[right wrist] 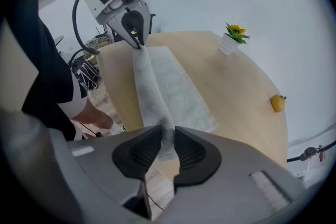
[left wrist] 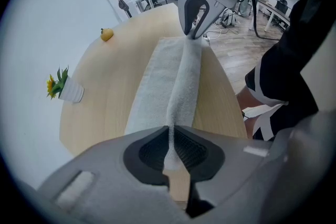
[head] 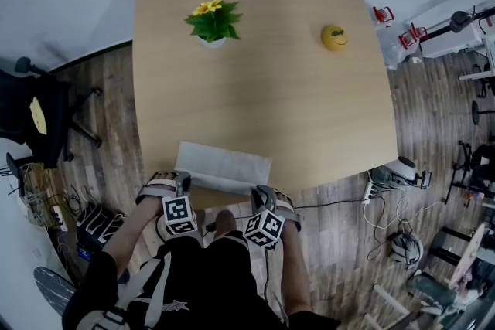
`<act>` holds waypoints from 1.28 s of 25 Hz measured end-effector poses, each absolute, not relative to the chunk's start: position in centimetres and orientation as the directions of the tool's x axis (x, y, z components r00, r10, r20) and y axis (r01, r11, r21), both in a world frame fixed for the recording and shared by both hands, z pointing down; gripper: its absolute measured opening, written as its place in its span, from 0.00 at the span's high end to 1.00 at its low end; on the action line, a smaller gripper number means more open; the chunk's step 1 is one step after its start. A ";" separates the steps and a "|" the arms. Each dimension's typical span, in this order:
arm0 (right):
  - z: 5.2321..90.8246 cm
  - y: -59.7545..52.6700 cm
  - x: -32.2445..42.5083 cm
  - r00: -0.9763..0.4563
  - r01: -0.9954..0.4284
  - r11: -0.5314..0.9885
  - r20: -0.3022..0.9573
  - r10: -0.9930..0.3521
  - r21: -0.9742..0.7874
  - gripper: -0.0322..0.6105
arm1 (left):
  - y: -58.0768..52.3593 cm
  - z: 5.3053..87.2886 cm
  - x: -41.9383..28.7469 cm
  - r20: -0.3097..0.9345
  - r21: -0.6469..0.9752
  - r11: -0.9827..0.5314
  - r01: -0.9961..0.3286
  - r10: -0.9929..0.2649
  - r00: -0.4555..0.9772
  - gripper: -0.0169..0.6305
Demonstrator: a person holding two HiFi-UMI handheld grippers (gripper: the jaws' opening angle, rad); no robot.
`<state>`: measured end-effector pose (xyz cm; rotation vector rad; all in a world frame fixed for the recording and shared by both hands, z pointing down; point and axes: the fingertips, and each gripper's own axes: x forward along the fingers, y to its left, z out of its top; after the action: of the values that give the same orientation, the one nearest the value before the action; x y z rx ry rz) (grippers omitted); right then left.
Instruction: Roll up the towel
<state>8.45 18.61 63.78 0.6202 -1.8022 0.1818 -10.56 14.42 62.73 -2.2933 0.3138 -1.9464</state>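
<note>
A white towel (head: 224,165) lies flat along the near edge of the wooden table (head: 263,96). Its near edge is raised into a long ridge (left wrist: 186,73) stretched between my two grippers. My left gripper (head: 182,182) is shut on the left end of that ridge, and the cloth is pinched between its pads (left wrist: 170,136). My right gripper (head: 260,192) is shut on the right end, with the fold running between its pads (right wrist: 167,139). Each gripper shows in the other's view: the right gripper (left wrist: 192,33) and the left gripper (right wrist: 137,39), both at the far end of the towel (right wrist: 176,86).
A potted yellow flower (head: 213,21) stands at the far left of the table and a yellow smiley toy (head: 334,37) at the far right. An office chair (head: 42,116) and cables lie on the floor to the left, more gear to the right.
</note>
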 end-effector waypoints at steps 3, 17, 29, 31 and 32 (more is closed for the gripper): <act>63.9 18.1 8.5 -0.198 -0.498 0.848 0.929 -0.313 0.180 0.81 | 13.9 62.9 -10.5 0.962 -0.217 -0.973 -0.080 -0.227 0.152 0.91; 64.8 16.5 8.5 -0.225 -0.510 0.851 0.935 -0.275 0.128 0.81 | 12.6 64.5 -10.3 0.970 -0.176 -0.981 -0.085 -0.187 0.152 0.91; 62.6 16.1 9.0 -0.191 -0.500 0.833 0.908 -0.373 0.237 0.78 | 11.4 62.8 -10.7 0.952 -0.225 -0.962 -0.158 -0.251 0.176 0.76; 61.9 16.1 9.1 -0.188 -0.502 0.827 0.901 -0.390 0.253 0.79 | 11.5 62.3 -10.8 0.949 -0.238 -0.958 -0.157 -0.265 0.174 0.76; 61.6 16.2 9.1 -0.188 -0.504 0.824 0.899 -0.396 0.258 0.78 | 11.5 62.1 -10.9 0.947 -0.245 -0.957 -0.157 -0.271 0.174 0.75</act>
<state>9.11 16.19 61.60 0.6878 -1.8087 0.1122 -10.86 11.49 62.09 -2.3357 0.4271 -1.9160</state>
